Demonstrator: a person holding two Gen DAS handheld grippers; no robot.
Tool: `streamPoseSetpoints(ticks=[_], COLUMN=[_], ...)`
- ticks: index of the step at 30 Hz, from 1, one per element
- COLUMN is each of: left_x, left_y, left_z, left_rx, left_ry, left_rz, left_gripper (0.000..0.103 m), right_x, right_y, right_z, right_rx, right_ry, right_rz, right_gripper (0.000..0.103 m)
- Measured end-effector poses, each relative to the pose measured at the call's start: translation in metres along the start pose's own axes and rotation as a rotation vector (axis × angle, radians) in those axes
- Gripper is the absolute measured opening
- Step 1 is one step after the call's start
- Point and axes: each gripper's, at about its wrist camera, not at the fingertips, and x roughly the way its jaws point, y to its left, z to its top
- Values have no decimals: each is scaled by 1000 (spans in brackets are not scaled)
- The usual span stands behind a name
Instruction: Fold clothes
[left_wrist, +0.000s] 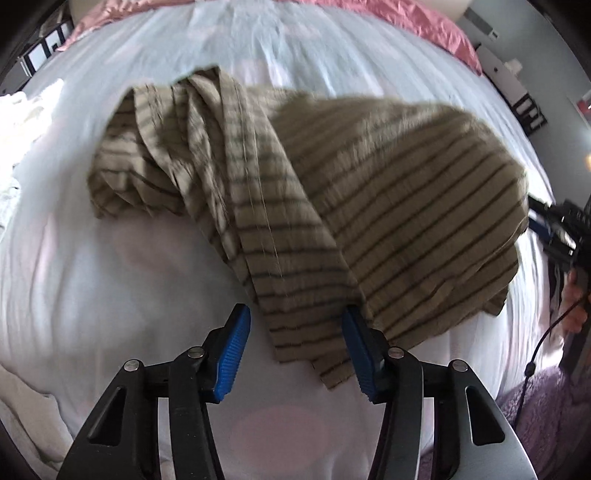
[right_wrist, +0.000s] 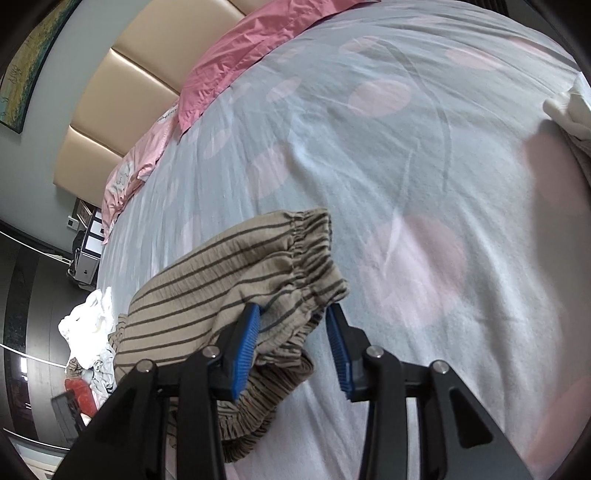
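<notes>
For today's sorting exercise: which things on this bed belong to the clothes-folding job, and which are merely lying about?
Belongs to the job:
striped trousers
left claw, open
right claw, open

Lying about:
pink pillow
white clothes heap
spotted bedsheet

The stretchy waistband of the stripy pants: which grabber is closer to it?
Right. The right gripper has its open fingers around the gathered waistband. The left gripper, also open, is at the hem end of a pant leg, away from it.
</notes>
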Motion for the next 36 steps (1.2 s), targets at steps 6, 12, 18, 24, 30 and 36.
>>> streamPoseSetpoints(ticks=[6, 12, 18, 24, 30, 36], left_x=[-7, -47, -92, -114, -92, -47], left_y=[-5, -13, -5, 2, -13, -22], left_z=[-4, -4, 21, 73, 149, 211], left_rx=[49, 77, 75, 81, 107, 121], left_ry=[-20, -163, -261, -323, -321, -303], left_rz=[-21, -57, -76, -50, -16, 40], left_gripper=[17, 13, 11, 11, 11, 11], right_x=[-7, -29, -37, -33, -10, 20], right_y=[23, 28, 37, 49, 47, 40], right_z=[2, 6, 19, 38, 70, 93], right_rx=[-138, -155, -186, -199, -164, -156], right_ry=[-95, -216, -283, -302, -290, -269], right_rz=[-77, -53, -55, -62, -74, -79], right_gripper=[9, 7, 6, 5, 5, 6])
